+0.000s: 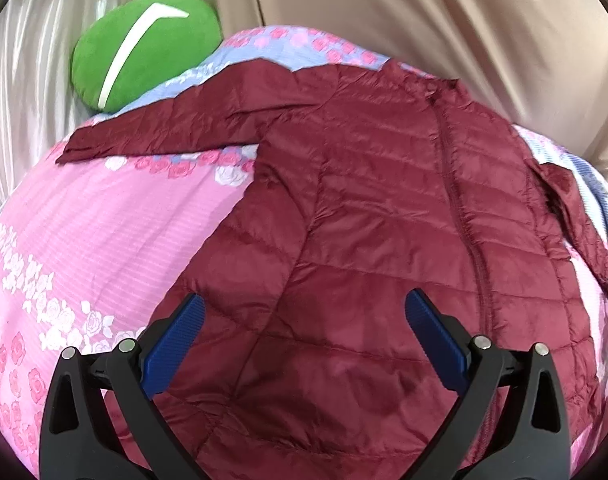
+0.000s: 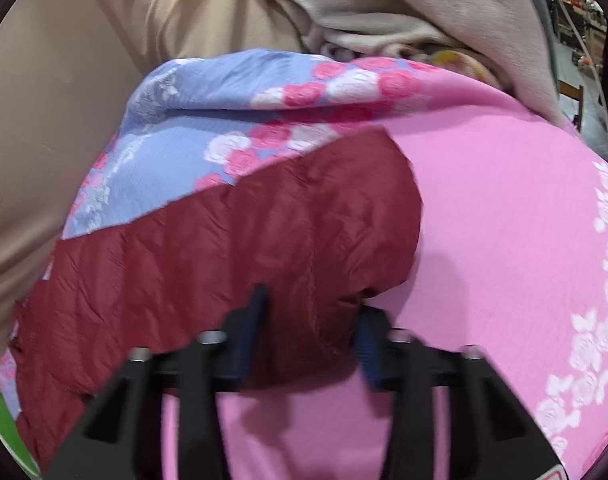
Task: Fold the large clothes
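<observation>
A maroon quilted jacket (image 1: pixel 383 220) lies front up, zipped, on a pink and blue rose-print bedsheet (image 1: pixel 84 220). One sleeve (image 1: pixel 164 128) stretches out to the left, and the other is bunched at the right edge. My left gripper (image 1: pixel 304 298) hovers over the jacket's lower part, its blue pads wide apart and nothing between them. In the right wrist view, my right gripper (image 2: pixel 311 304) is shut on the cuff end of a maroon sleeve (image 2: pixel 224 248), the fabric bunched between its pads above the sheet (image 2: pixel 503 240).
A green round cushion (image 1: pixel 144 48) with a white stripe sits at the bed's far left corner. Beige curtain fabric (image 1: pixel 423 20) hangs behind the bed. A grey blanket (image 2: pixel 383 0) is heaped beyond the bed's far edge in the right wrist view.
</observation>
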### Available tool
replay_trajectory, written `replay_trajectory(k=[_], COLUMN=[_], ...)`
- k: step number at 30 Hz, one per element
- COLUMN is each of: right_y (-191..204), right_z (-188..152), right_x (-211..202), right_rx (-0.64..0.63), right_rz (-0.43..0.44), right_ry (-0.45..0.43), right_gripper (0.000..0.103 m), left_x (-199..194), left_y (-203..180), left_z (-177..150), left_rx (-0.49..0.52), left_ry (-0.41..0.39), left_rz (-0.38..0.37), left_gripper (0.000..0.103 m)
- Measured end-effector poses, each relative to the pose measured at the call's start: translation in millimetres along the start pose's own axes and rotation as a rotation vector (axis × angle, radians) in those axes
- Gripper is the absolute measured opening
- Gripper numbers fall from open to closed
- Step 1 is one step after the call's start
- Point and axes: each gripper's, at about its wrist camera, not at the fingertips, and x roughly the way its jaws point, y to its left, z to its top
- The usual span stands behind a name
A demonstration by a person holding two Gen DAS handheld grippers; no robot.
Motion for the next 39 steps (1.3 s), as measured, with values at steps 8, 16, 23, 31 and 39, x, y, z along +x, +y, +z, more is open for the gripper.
replay_trajectory(k=[8,16,23,31,39], right_y=[163.7,402.1,511.7,463.4,348.3], right_z=[29.3,-85.3,-281.1,-352.2,-211.0], right_x=[-92.6,-148.7,-83.9,-78.4,-84.3], right_rx=[-0.225,-0.667,-0.993,-1.127,-0.901], right_rz=[0.33,0.757,0.802,0.816,0.57], right_ry=[-0.27,-0.22,0.084,0.271,0.024], right_gripper=[0.009,0.009,0.025,0.051,0.062], left_x=[12.9,7.9,10.1,50.8,137.3], left_y=[15.4,21.0,24.1,26.2,-4.7], left_z=[11.0,33.0,55.2,93.4,145.0], left_rx=[-0.038,-0.042,-0.028,-0.068,-0.124], left_ry=[0.013,-0.059,-0.092,-0.012,0.129], left_rz=[-0.042,-0.048,-0.089,-0.268,-0.373], left_gripper=[0.098,0.098,0.098,0.098,0.098])
